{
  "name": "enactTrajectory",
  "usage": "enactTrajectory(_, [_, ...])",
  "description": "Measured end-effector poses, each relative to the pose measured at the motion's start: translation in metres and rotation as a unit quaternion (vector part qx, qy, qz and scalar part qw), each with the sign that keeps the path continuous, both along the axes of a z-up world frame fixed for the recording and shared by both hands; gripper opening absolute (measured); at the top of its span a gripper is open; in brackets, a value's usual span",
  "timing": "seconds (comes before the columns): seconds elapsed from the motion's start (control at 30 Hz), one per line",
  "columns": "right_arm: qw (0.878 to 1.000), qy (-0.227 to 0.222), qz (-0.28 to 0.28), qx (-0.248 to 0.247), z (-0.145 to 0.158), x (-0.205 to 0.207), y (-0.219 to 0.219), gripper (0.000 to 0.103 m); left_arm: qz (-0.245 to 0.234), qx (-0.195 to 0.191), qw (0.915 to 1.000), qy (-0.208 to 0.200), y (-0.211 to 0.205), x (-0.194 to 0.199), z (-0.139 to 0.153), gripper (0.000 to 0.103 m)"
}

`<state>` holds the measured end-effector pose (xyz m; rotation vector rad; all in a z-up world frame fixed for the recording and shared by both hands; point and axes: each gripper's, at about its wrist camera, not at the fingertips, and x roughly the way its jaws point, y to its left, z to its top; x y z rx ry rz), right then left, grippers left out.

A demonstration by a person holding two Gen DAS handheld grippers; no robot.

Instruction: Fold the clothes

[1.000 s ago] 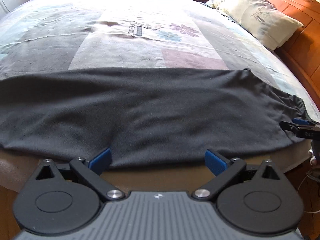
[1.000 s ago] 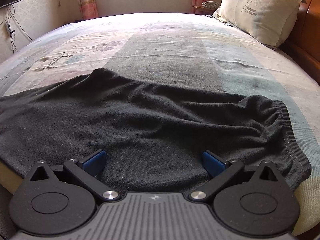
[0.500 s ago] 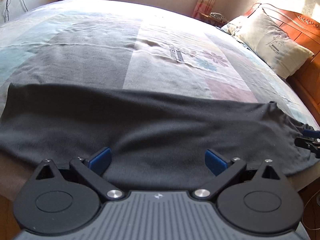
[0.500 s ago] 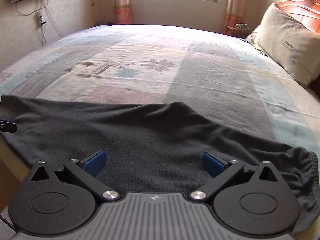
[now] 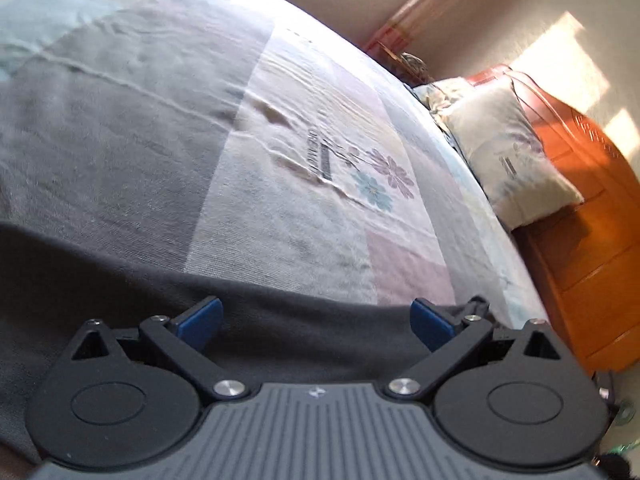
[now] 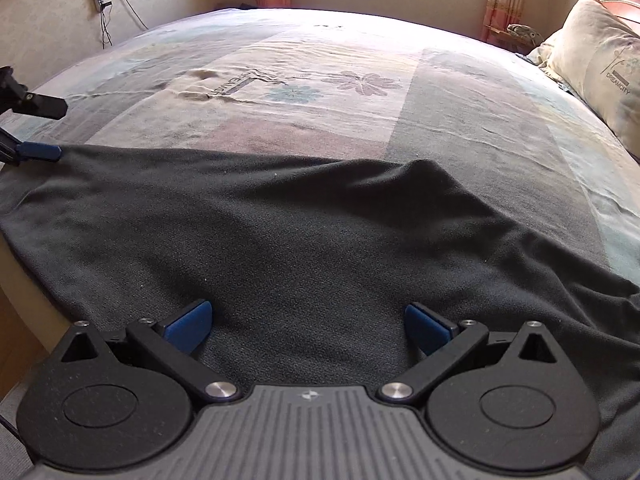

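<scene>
A black garment [image 6: 300,232] lies spread along the near edge of the bed, with a raised fold near its middle and a gathered end at the right. My right gripper [image 6: 307,322] hovers low over its near part, open, with nothing between the blue pads. My left gripper [image 5: 316,316] is also open, tilted, above the garment [image 5: 120,280] near its far hem. In the right wrist view the left gripper [image 6: 48,128] shows at the far left, one blue pad [image 6: 40,151] at the garment's far corner.
A patchwork bedspread [image 6: 320,80] with flower prints covers the bed beyond the garment. A cream pillow [image 5: 508,152] leans on the orange wooden headboard [image 5: 592,240] at the right. Cables and a socket [image 6: 100,12] hang on the left wall.
The left wrist view has rolled and closed in on the garment's far hem. The right wrist view has swung left, and the left gripper now shows higher at its left edge. Both grippers stay open.
</scene>
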<state>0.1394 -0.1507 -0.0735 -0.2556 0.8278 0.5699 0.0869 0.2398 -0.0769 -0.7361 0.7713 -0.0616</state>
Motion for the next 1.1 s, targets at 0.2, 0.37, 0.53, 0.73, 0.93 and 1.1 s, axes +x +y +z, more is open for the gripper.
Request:
enactTrajectory(0.2, [1.000, -0.001, -0.001, 0.001, -0.001, 0.001, 0.001, 0.103, 0.076, -0.053, 0.9957, 0.000, 0.070, -0.022, -0.008, 0.099])
enactTrajectory(0.37, [1.000, 0.001, -0.002, -0.001, 0.000, 0.002, 0.001, 0.103, 0.099, -0.035, 0.9945, 0.010, 0.107, -0.027, -0.007, 0.099])
enactTrajectory(0.53, [1.000, 0.003, -0.004, -0.004, 0.001, 0.002, 0.003, 0.103, 0.092, 0.010, 0.9954, 0.027, 0.110, -0.021, 0.006, 0.099])
enactTrajectory(0.73, [1.000, 0.003, -0.010, -0.005, 0.000, 0.001, 0.003, 0.103, 0.060, 0.033, 0.9971, 0.034, 0.095, -0.021, 0.023, 0.099])
enactTrajectory(0.93, [1.000, 0.002, -0.011, -0.004, 0.000, 0.000, 0.002, 0.103, 0.069, 0.054, 0.9936, 0.072, 0.105, -0.028, 0.008, 0.099])
enactTrajectory(1.1, [1.000, 0.000, -0.012, -0.002, -0.001, 0.000, 0.003, 0.103, 0.098, 0.078, 0.9908, 0.051, 0.115, -0.037, 0.029, 0.099])
